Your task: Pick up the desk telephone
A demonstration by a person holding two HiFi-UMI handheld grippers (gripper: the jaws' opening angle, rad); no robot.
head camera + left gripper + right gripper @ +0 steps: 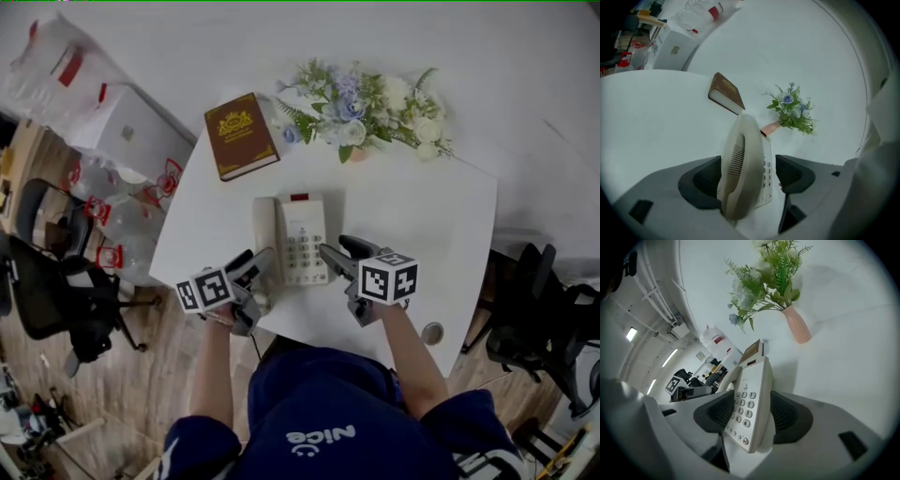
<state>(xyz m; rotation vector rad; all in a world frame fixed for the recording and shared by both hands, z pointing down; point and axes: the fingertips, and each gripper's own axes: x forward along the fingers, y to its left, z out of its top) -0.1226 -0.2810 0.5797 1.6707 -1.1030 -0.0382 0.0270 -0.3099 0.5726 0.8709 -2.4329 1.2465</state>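
Head view: I see one phone [292,239] on the table [422,216], straight ahead of both grippers, its near end lying between them.
Left gripper [259,266]: jaws spread; in the left gripper view the handset [739,164] stands in the gap, close to the left pad and clear of the right one.
Right gripper [336,255]: jaws spread; the keypad side [749,404] sits in the gap, and I see no pad pressing on it.
Long axis: runs straight away from both grippers, in line with the jaws.
Nearer hand: neither, I judge; each sits at its own flank.
Count: one phone, two grippers, one book [241,134], one bunch of flowers [361,111].
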